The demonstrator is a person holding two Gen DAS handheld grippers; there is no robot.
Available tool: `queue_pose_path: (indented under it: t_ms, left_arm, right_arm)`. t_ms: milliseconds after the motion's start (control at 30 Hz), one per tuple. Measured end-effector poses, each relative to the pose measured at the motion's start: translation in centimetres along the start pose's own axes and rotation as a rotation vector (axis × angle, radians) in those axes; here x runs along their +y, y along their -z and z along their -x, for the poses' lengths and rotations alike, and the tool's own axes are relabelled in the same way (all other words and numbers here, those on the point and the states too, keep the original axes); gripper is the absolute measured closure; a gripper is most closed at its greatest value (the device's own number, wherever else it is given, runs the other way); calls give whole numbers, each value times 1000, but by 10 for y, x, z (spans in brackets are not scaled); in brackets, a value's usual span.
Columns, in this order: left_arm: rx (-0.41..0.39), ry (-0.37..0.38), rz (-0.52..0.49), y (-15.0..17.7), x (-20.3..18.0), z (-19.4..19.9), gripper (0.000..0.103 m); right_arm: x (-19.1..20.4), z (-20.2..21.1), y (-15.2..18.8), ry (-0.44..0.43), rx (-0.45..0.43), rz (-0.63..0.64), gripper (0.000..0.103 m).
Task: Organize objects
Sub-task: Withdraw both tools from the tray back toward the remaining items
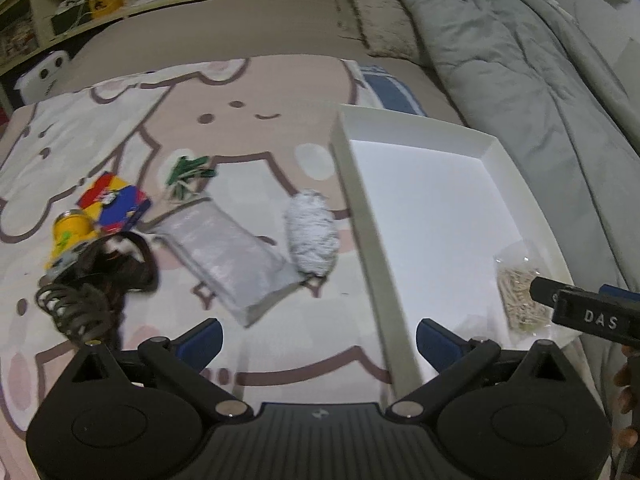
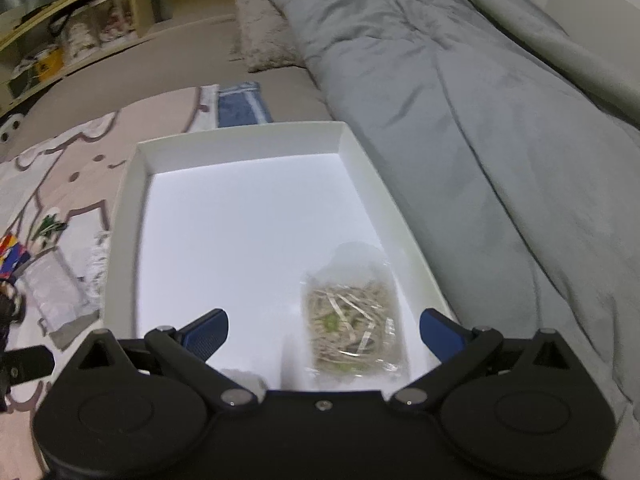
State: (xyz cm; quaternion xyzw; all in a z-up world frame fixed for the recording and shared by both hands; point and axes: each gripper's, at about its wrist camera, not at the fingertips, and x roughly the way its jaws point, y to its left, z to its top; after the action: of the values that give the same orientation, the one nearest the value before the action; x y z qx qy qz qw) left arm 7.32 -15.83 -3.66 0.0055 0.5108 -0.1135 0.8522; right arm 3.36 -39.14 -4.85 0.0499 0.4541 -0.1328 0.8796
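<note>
Both grippers, left point(image 1: 319, 340) and right point(image 2: 323, 334), gape wide and hold nothing; the right hovers over the white tray point(image 2: 124, 200), where a clear bag of pale straw-like shreds point(image 2: 354, 322) lies at its 5 o'clock corner, long axis running from 6 to 12. Outside the tray at 9 o'clock, a white yarn bundle point(image 1: 311, 234), silver pouch point(image 1: 232, 256), green clips point(image 1: 188, 172), a colourful card pack point(image 1: 114, 202), a yellow jar point(image 1: 72, 232) and a dark hair tangle point(image 1: 116, 264) clutter the cartoon blanket point(image 1: 100, 120).

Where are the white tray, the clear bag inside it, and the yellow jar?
white tray point(image 2: 132, 184): right wrist view, left wall.
clear bag point(image 2: 354, 320): right wrist view, middle of the bag.
yellow jar point(image 1: 70, 236): left wrist view, side of the jar.
</note>
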Motion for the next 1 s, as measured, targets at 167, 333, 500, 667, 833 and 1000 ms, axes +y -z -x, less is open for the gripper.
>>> queue_pose_path:
  t_ms: [167,333,500,667,833,1000]
  left_arm:
    - [-14,-36,21,0,26,7,1]
    - [-18,-74,55,1,55,12,1]
    - [-18,-108,91,4,83,18,1]
    - [-22,-130,114,3,104,24,1]
    - [-43,-137,128,1,125,31,1]
    - [-62,-159,166,2,149,37,1]
  right_arm:
    - [24,5,-4,-45,-12,46,0]
    - [49,11,-6,-85,-26,85,0]
    - [70,16,-8,-111,-39,103,0]
    - [88,21,-11,-150,-48,106,0]
    - [107,22,-14,-172,-53,120,0]
    - [125,22,-18,-189,-59,137,0]
